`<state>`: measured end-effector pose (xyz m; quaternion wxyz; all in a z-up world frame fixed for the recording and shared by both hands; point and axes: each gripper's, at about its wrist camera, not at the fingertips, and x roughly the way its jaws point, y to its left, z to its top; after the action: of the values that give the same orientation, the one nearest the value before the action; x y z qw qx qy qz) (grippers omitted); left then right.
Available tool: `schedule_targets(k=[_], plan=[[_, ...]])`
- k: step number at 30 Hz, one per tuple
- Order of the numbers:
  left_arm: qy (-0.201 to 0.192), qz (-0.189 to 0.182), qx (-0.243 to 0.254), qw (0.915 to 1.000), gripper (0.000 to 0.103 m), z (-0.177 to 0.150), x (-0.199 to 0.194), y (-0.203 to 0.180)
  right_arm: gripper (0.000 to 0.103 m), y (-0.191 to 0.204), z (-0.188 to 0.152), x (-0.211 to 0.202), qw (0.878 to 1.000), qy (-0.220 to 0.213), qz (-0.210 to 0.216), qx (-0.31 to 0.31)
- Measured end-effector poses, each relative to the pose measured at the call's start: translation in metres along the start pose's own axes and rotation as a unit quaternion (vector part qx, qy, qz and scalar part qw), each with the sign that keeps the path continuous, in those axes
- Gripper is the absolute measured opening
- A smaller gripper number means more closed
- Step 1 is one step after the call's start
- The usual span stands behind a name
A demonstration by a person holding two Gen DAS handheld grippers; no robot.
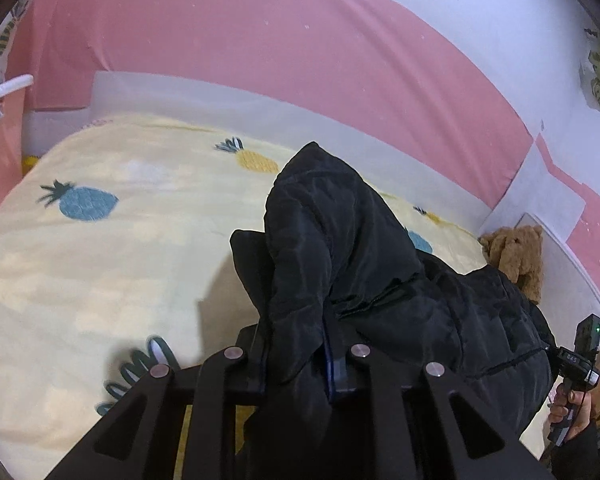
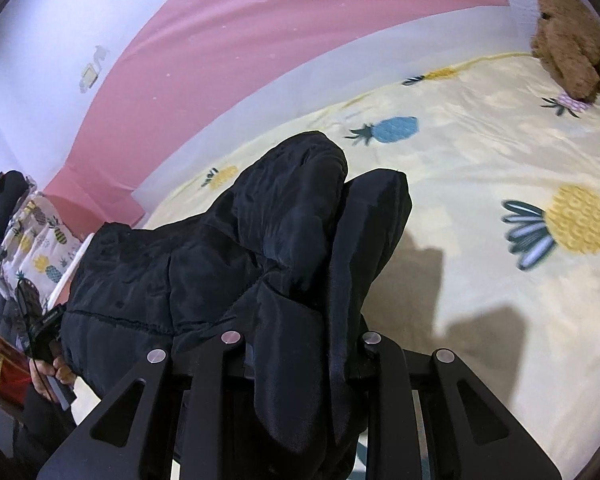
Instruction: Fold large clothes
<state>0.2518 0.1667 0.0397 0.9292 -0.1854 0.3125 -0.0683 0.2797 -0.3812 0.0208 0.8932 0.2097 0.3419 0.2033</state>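
Black fingers of left gripper nearest the lens, clamped on a bunched fold of the black puffer jacket; fingers of right gripper likewise pinched on padded jacket cloth. Jacket slung between the two grippers, lifted clear of the pineapple-print bed cover, bulk sagging in the middle. Risks: slick shell fabric creeping out of a pinch that catches only a thick wad near the edge, dropping one side; uneven height between hands twisting the garment so the fold lands crooked; hidden sleeves trailing underneath and bunching on laydown. Teddy bear sitting at the far edge of the bed, well apart from the jacket, low snag risk.
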Motion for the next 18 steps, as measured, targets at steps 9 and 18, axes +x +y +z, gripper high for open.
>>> schedule_targets(k=[9, 18], plan=[[-0.017, 0.048, -0.018, 0.9985, 0.018, 0.039, 0.007, 0.069, 0.024, 0.050, 0.021, 0.083, 0.999, -0.002, 0.052, -0.014], [0.028, 0.098, -0.075, 0.9919, 0.017, 0.019, 0.068, 0.159, 0.032, 0.050, -0.003, 0.171, 0.998, 0.063, 0.000, -0.011]])
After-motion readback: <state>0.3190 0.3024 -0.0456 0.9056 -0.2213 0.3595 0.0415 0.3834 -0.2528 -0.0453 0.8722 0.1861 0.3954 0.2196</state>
